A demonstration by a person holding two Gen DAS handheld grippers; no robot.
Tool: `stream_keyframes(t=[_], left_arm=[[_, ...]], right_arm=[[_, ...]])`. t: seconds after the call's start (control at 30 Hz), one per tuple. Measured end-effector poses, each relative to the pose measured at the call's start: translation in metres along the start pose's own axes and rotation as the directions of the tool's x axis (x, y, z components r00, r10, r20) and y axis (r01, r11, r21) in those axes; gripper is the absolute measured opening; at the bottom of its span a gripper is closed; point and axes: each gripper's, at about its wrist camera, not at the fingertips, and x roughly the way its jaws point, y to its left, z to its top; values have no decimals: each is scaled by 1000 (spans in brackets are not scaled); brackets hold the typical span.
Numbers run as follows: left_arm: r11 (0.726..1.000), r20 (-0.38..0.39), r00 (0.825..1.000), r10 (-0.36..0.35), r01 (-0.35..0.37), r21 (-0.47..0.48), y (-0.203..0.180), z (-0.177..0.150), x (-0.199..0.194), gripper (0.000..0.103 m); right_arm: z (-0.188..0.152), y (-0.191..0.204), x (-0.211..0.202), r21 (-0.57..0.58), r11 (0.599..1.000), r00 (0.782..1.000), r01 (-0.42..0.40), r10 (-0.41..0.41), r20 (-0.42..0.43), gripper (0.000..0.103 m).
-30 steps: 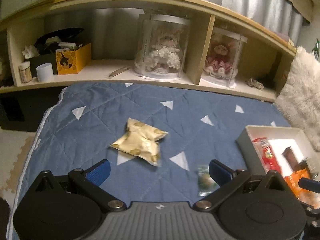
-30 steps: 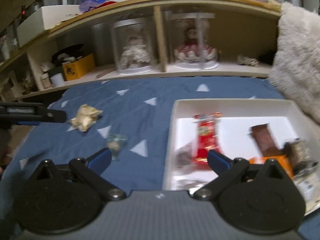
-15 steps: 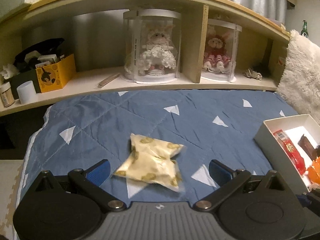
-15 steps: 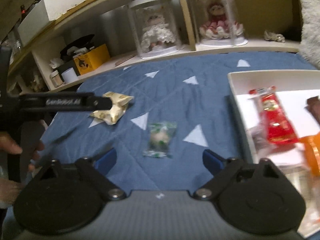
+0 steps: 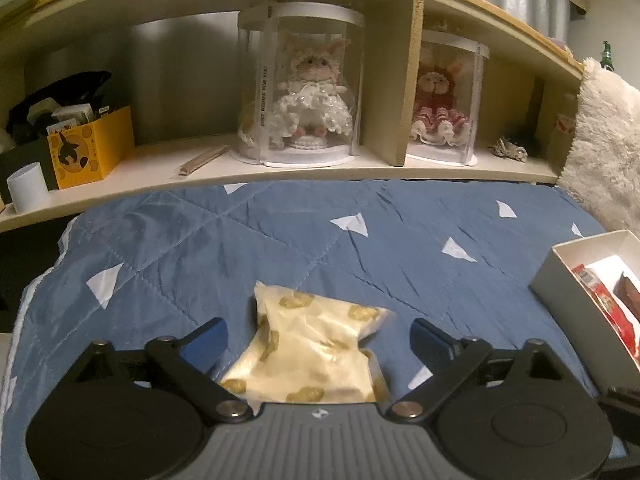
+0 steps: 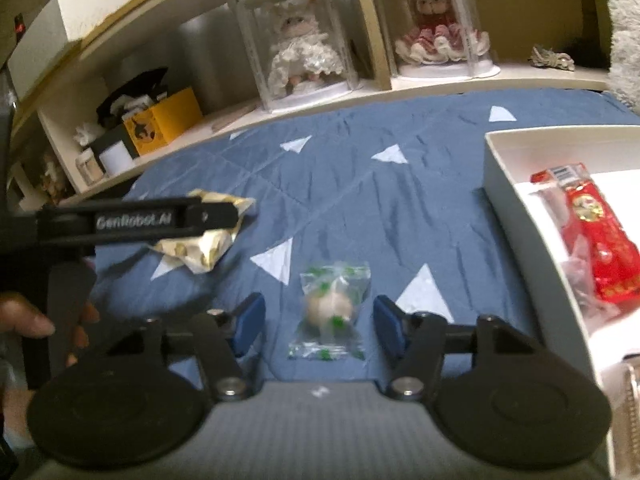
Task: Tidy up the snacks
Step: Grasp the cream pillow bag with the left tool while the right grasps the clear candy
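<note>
A blue quilted bedspread (image 5: 280,240) with scattered white triangles covers the bed and carries everything in play. Behind it runs a long wooden shelf (image 5: 360,168) holding two clear cylinder cases, one with a white-dressed doll (image 5: 308,96) and one with a red-dressed doll (image 5: 438,104), and farther left a yellow box (image 5: 88,148) and a small white cup (image 5: 26,188). A fluffy cream cushion (image 5: 604,144) stands at the right end of the shelf. On the bedspread's right side sits a white box (image 6: 516,200), open at the top, with a red snack packet (image 6: 596,236) lying inside it near the left wall; other things in the box are too blurred or cropped to name. The left gripper (image 5: 316,336) is low over the bedspread with its fingers (image 5: 204,342) spread wide and just starting to close; a cream snack bag with gold print (image 5: 316,352) lies between them, and neither pad touches it. In the right wrist view the same bag (image 6: 204,240) shows partly hidden behind the left gripper's black finger, and a person's hand (image 6: 36,320) holds that tool's grip at the left edge. The right gripper (image 6: 320,324) has its fingers (image 6: 388,328) about half apart and closing, with a small clear-wrapped candy with green marks (image 6: 330,308) lying on the bedspread between them; a gap shows on each side of the wrapper, so it is not gripped.
</note>
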Motion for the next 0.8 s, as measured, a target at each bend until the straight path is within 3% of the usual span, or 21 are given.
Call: stream_keyframes(t=[0.17, 0.27, 0.47, 0.8], left_arm=[[1000, -39, 999, -8, 8, 11, 1, -3, 14, 93], [999, -53, 998, 26, -25, 26, 0, -7, 20, 83], [998, -52, 996, 67, -66, 13, 2, -9, 14, 67], [994, -112, 990, 82, -89, -64, 4, -15, -10, 60]], right_arm=[[-3, 0, 2, -51, 999, 1000, -3, 3, 0, 50], [-1, -3, 3, -52, 999, 1000, -16, 15, -11, 40], [-1, -9, 2, -46, 998, 999, -44, 43, -23, 38], [0, -6, -8, -80, 996, 999, -49, 47, -21, 36]])
